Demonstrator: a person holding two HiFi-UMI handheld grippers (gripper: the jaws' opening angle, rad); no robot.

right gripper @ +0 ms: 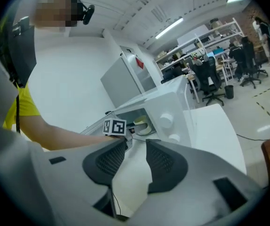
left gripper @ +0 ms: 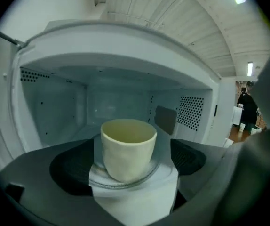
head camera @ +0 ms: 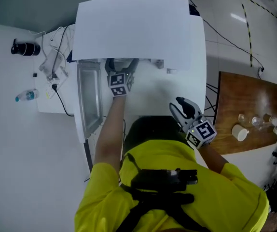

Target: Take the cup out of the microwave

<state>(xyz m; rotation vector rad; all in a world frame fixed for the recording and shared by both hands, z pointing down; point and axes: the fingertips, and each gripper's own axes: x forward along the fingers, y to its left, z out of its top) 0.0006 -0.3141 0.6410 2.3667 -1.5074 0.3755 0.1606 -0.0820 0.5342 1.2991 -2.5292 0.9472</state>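
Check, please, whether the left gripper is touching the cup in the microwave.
Apart: the left gripper view shows the left gripper open, a gap either side of the cup.

The head view looks steeply down from above the person onto the boxy white microwave (head camera: 138, 28) and the white bench (head camera: 153, 98). The left gripper view sits close at the microwave's open mouth, facing into the cavity (a cream cup (left gripper: 128, 147) fills its centre). The right gripper view looks from farther back at the same microwave, taking in the left hand-held gripper (right gripper: 131, 128).
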